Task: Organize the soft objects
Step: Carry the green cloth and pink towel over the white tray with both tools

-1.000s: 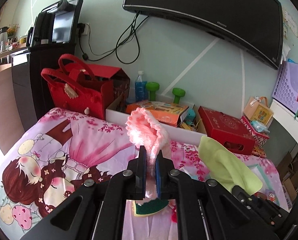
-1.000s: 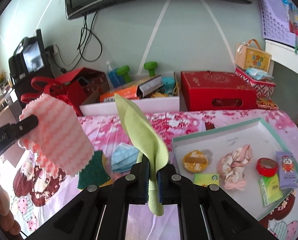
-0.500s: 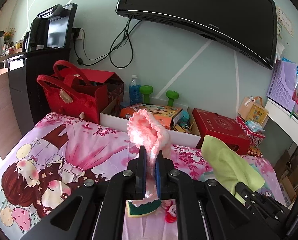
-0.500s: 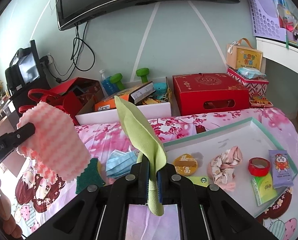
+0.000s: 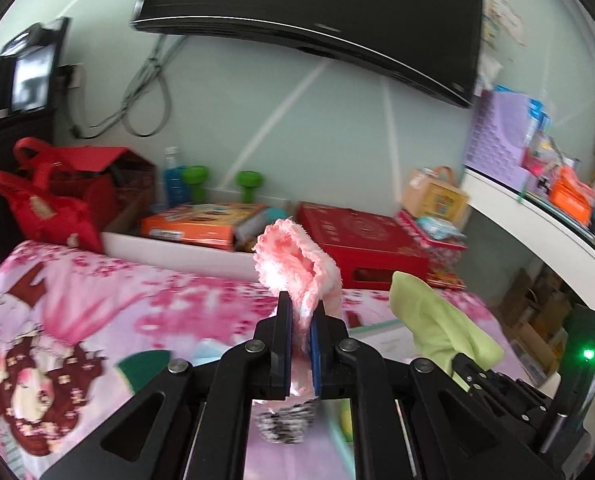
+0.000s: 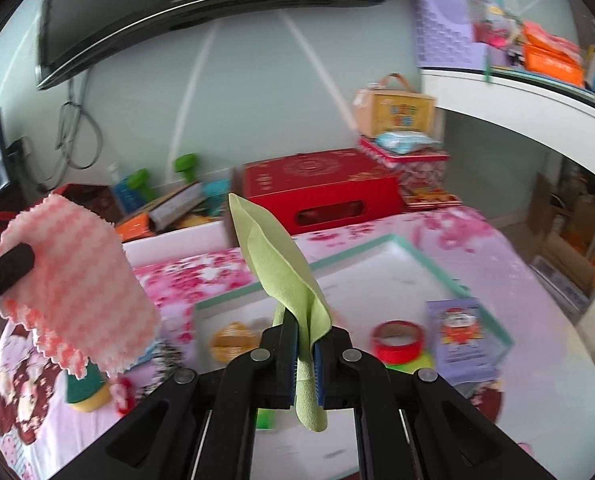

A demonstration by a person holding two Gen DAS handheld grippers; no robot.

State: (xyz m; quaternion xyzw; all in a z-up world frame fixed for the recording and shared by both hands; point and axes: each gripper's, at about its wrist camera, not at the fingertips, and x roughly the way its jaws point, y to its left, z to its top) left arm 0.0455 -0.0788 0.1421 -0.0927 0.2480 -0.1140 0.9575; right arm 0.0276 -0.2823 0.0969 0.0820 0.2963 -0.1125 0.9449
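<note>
From the left wrist cam, the left gripper [image 5: 300, 322] has its 2 jaws pinched tight on a fluffy pink cloth [image 5: 297, 268] that sticks up above the pink cartoon bedspread [image 5: 77, 300], with the green cloth [image 5: 433, 320] poking up off to the right. Over on the right wrist cam, the right gripper [image 6: 305, 334] is clamped on that green cloth [image 6: 281, 256], held up over the white tray [image 6: 377, 276] with a red tape roll [image 6: 397, 340] in it, and the pink cloth [image 6: 73, 288] hangs in the air at the left.
</note>
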